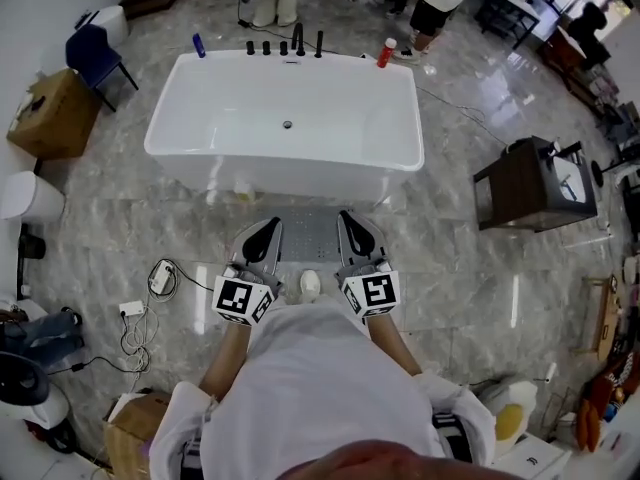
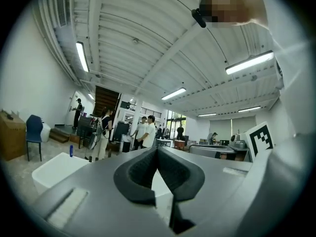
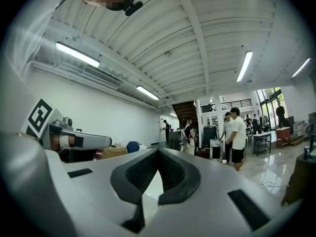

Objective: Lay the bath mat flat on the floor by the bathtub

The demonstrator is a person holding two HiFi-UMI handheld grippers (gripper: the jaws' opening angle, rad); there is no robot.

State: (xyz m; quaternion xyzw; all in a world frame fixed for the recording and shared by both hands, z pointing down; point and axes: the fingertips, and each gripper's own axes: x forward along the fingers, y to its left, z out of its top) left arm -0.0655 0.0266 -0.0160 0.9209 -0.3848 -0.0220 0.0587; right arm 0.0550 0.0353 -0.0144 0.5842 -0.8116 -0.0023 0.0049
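Black-padded at the tips, holding the left gripper (image 1: 268,226) and the right gripper (image 1: 350,218) fully closed, pads meeting with nothing between them, side by side and pointing away from the body. Flanking the grey bath mat (image 1: 308,233), lying flat on the marbled floor (image 1: 120,238) between the two tips and just beside the near wall of the white bathtub (image 1: 280,180). Facing, farther out, a blue bottle (image 1: 199,45), black taps (image 1: 298,40) and a red bottle (image 1: 386,53) along the far rim, with a cardboard box (image 1: 55,113) at left and a dark cabinet (image 1: 530,183) at right.
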